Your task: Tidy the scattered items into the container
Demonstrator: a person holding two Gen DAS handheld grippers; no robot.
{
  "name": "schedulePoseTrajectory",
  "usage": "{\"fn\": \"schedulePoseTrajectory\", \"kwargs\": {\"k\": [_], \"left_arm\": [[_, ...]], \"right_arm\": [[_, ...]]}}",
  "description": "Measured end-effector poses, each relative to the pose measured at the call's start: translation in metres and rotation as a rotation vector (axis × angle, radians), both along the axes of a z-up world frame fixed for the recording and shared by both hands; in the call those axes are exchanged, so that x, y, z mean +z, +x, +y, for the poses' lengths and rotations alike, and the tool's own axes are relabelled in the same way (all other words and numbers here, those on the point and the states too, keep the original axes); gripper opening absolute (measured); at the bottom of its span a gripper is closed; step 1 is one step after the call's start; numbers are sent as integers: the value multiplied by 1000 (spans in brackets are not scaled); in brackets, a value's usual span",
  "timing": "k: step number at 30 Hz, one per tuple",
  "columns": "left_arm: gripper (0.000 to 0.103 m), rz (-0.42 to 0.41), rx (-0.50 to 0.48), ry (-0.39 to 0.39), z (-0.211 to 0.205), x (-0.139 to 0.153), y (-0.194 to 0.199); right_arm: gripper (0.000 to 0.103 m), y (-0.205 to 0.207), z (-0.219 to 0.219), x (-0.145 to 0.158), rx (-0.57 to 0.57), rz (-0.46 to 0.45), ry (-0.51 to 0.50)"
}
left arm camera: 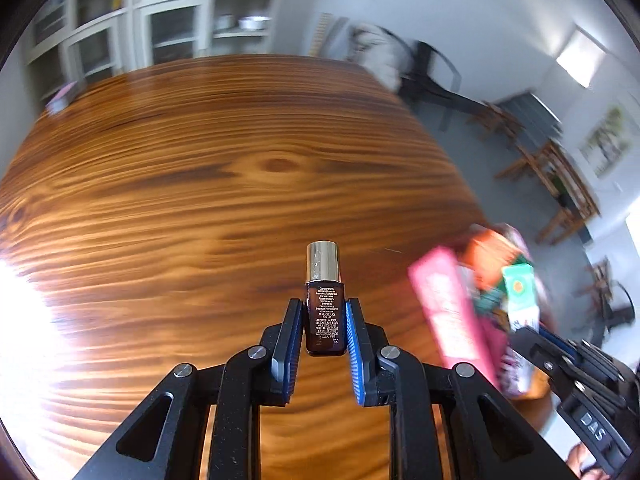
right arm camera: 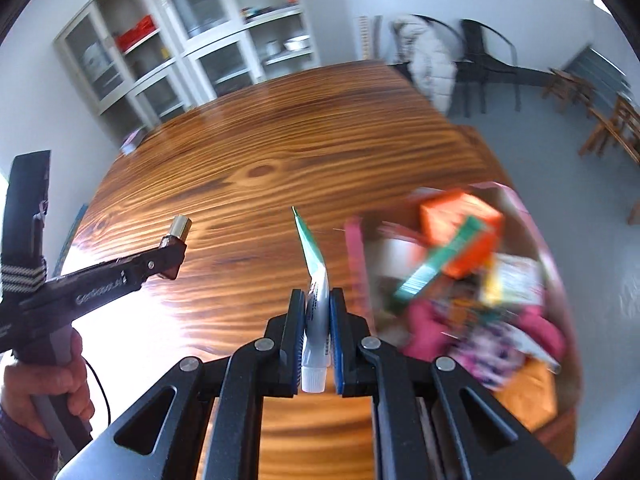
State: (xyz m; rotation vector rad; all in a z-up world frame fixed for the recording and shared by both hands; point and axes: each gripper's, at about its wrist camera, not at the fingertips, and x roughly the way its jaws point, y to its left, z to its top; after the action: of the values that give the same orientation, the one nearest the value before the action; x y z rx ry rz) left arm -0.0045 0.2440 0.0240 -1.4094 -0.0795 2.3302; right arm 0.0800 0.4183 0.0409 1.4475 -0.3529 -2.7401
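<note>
A glossy wood-grain table (left arm camera: pixel 200 208) fills both views. Only the right wrist view shows the person's hand (right arm camera: pixel 44 392) gripping the left tool. The left gripper (left arm camera: pixel 325 320) clamps a small dark glass bottle with a gold cap (left arm camera: pixel 324 304); the right gripper (right arm camera: pixel 318 320) pinches a white-and-green squeeze tube (right arm camera: pixel 316 292). The pink-rimmed container (right arm camera: pixel 536 220), blurred, holds boxes and packets at the table's right edge.

Both grippers are showing black angular frames with triangular cut-outs and round silver screws. The left gripper (left arm camera: pixel 324 320) is wearing blue ribbed pads (left arm camera: pixel 356 344); the right gripper (right arm camera: pixel 317 320) likewise. White lettering is running along the left tool's side, a thin black cable trailing beneath the hand (right arm camera: pixel 44 392).
</note>
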Motion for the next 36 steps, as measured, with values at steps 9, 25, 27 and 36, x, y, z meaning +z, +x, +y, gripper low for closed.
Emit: {"fn": "schedulePoseTrajectory", "kwargs": {"k": [9,25,27,36], "left_arm": [[22,15,-164,33,104,14,40],[83,16,-28,-23,110,31,65],[97,60,-24,-61,107,44,73],[103,204,-20,-197,117,92,103]], "right_arm": [[13,30,79,4,-87,11,10],[73,59,127,-3,-69,-29,-70],[81,66,126,2,-47,-25,-65],[102,82,122,14,-59,-63,-35]]}}
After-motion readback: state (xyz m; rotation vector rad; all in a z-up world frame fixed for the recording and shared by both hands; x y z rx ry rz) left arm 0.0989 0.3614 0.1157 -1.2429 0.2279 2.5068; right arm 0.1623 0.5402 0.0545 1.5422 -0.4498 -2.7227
